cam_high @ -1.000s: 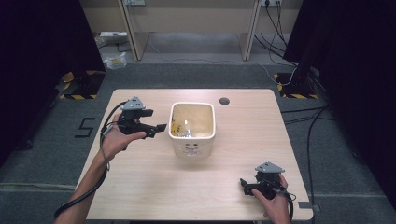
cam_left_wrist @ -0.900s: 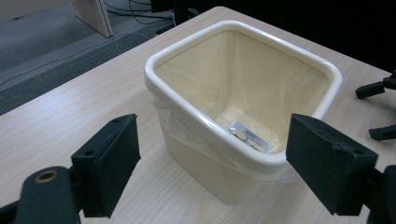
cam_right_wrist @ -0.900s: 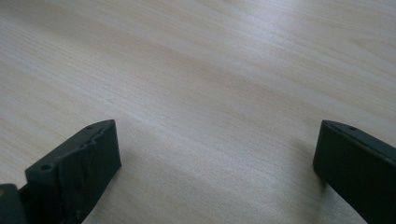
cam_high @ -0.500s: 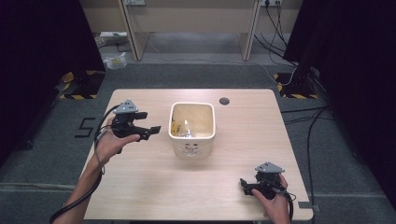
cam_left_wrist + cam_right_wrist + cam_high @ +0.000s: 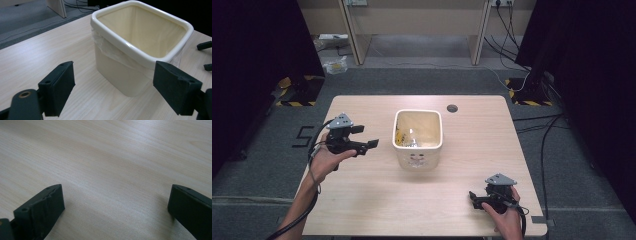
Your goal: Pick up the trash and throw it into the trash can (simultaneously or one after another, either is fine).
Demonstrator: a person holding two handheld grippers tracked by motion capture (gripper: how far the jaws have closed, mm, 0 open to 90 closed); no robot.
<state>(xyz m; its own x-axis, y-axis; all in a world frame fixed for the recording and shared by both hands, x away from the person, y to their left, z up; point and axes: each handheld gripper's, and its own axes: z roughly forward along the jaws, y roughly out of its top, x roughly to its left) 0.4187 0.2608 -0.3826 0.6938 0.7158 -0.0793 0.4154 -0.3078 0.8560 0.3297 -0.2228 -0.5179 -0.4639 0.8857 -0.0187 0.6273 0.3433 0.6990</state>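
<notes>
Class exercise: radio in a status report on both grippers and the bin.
Left gripper open, left of bin, apart. Right gripper open, low over table, empty. Bin upright, lined. Nothing in the way.

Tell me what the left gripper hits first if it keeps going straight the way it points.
Most likely the cream bin. The left gripper is open and aimed at the bin's near wall, with bare table between them. Depth is hard to judge, but nothing else lies in that line.
</notes>
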